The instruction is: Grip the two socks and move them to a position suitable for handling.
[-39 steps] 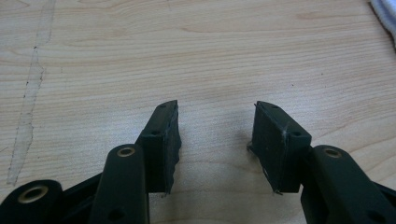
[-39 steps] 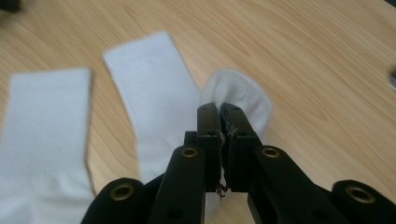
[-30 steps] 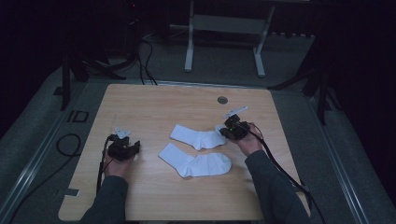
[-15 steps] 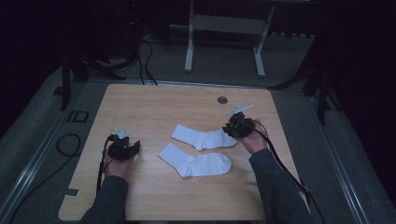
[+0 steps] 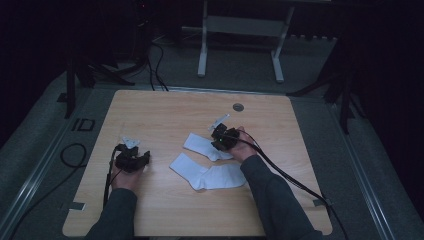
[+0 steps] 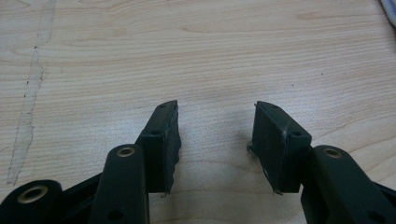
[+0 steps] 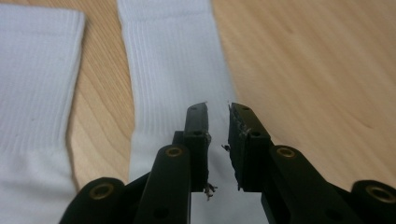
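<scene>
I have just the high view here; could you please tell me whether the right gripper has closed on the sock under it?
Observer: Not from what I see. In the right gripper view, the right gripper has its jaws a narrow gap apart, with the far sock showing white through that gap.
Operator: Thank you. Do the two socks touch near it?
Observer: No, a strip of bare table separates it from the near sock there.
Operator: And is the left gripper holding anything?
Observer: No. The left gripper has its jaws wide apart over bare wood, with nothing between them.
</scene>
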A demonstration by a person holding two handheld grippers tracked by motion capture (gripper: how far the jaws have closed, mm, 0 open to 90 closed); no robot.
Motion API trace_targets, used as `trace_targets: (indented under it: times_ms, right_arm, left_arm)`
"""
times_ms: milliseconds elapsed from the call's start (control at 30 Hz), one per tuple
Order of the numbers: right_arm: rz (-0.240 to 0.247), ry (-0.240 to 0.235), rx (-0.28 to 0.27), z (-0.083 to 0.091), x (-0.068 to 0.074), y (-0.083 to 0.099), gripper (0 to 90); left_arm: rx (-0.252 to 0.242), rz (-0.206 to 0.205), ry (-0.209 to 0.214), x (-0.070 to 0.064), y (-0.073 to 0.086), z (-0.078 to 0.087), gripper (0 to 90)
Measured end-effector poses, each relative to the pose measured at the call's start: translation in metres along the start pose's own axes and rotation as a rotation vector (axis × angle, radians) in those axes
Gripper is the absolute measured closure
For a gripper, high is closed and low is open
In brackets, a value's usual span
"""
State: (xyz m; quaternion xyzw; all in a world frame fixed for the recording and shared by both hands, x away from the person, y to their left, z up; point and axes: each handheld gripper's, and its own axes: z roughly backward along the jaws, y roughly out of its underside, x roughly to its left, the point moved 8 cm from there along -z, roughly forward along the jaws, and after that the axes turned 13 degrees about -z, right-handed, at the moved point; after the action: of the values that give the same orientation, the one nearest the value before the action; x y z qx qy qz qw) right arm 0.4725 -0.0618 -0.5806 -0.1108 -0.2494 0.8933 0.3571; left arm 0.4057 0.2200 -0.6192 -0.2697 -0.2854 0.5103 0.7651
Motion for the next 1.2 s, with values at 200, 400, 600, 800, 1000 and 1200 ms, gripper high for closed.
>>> trace_targets:
  times_ms: [200,400,600,800,1000,1200]
  right_arm:
    - [0.003,-0.045,0.055,-0.021,0.008,0.009,77.8]
    - [0.027,-0.048,0.075,-0.020,0.012,0.015,78.8]
    - [0.026,-0.060,0.084,-0.014,0.009,0.024,78.7]
    - [0.022,-0.054,0.090,-0.009,0.000,0.033,78.5]
    - [0.016,-0.051,0.096,-0.004,-0.007,0.040,78.4]
    - [0.022,-0.050,0.111,-0.001,-0.011,0.046,78.4]
  left_arm:
    - [-0.001,0.000,0.000,0.000,0.000,0.000,51.1]
    - [-0.001,0.000,0.000,0.000,0.000,0.000,51.1]
    - [-0.001,0.000,0.001,0.000,0.000,0.000,51.1]
    - [-0.001,0.002,0.000,0.000,0.000,0.000,51.1]
    - [-0.001,0.001,-0.001,0.000,0.000,0.000,51.1]
    - [-0.002,0.001,0.000,0.000,0.000,0.000,51.1]
